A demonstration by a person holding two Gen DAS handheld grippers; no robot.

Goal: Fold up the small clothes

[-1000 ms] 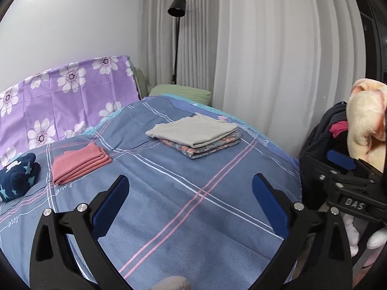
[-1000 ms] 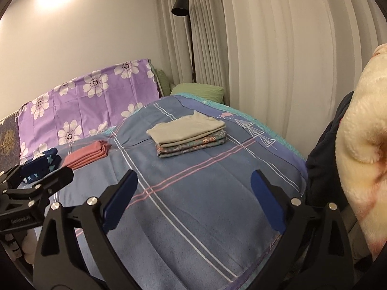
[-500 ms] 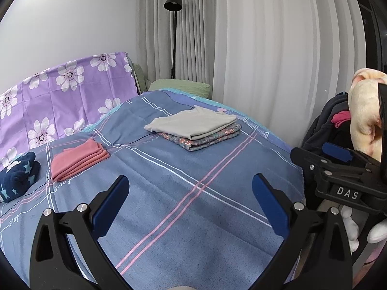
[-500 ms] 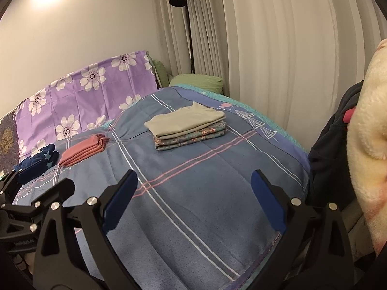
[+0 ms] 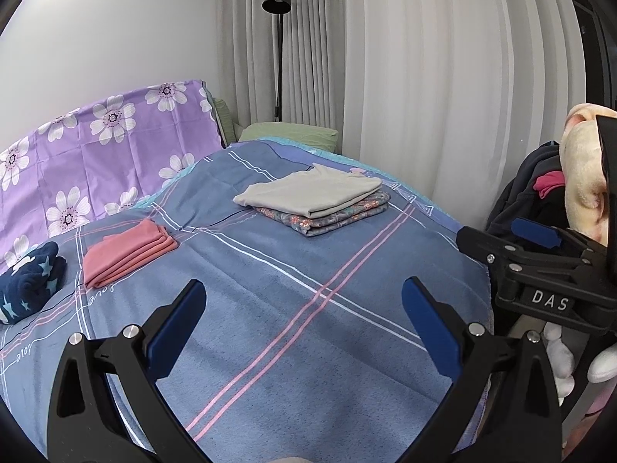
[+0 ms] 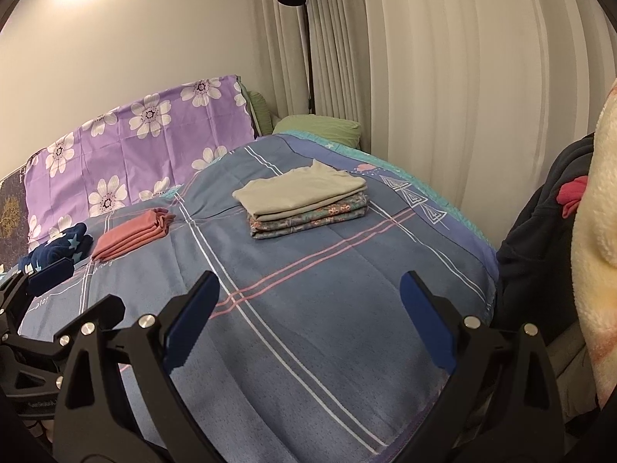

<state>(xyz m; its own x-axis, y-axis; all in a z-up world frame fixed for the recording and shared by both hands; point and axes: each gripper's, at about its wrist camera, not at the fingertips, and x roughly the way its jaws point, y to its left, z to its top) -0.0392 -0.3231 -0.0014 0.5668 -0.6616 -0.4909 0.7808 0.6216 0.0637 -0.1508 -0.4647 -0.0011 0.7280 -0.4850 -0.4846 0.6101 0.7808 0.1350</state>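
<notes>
Bed [image 5: 293,308]: fills most of both views under a blue plaid cover; every place below is given from it.
Unfolded heap [image 6: 540,231]: dark clothes with a pink scrap, off the bed's right edge, beside a cream fleece blanket [image 6: 601,231]. I judge this to be where the next small garment comes from.
Folded stack [image 5: 314,198]: a beige top on floral pieces, squared up on the far right part of the bed.
Pink piece [image 5: 125,252]: folded flat on the bed's left side, well apart from the stack.
Navy star piece [image 5: 29,285]: at the bed's left edge, bundled; whether it is folded I cannot tell.
Left gripper [image 5: 300,314]: hovering over the near, bare part of the bed, jaws spread wide, holding nothing.
Right gripper [image 6: 308,310]: over the bed's near right side, jaws likewise wide apart and empty.
Step in hand: between garments, it seems: nothing gripped, nothing spread out to fold.
Next move: probably swing right to the heap, pinch one loose item by an edge, and lay it flat on the bare near part of the bed.
</notes>
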